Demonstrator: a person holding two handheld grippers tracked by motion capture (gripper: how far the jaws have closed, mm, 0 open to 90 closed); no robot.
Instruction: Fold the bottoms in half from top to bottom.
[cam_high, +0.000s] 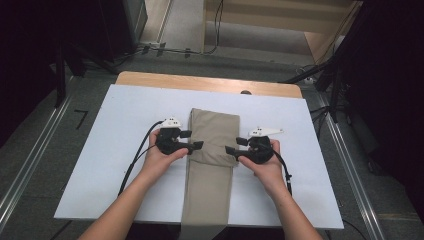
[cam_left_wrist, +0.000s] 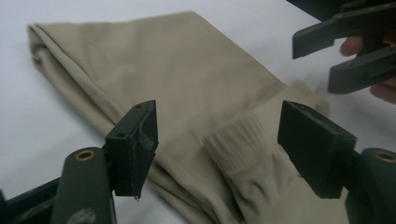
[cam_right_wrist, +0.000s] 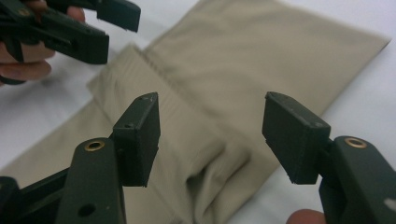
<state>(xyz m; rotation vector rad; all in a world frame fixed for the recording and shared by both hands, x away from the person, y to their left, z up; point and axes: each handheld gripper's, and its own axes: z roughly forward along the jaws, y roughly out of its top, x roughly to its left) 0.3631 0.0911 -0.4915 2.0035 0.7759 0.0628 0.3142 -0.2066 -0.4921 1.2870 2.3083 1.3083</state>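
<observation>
Both sets of jaws stand open with nothing pinched. My left gripper and right gripper face each other across the khaki trousers, flanking the folded-over edge, I judge to pick up that fold next. The trousers lie lengthwise down the middle of the white counter, near end hanging off; ribbed waistband lies uppermost, cloth smooth.

I see plain khaki-beige trousers with a finely ribbed cuff between my two black grippers, left and right, each topped with white, over a white table cover edged by pale wood.
</observation>
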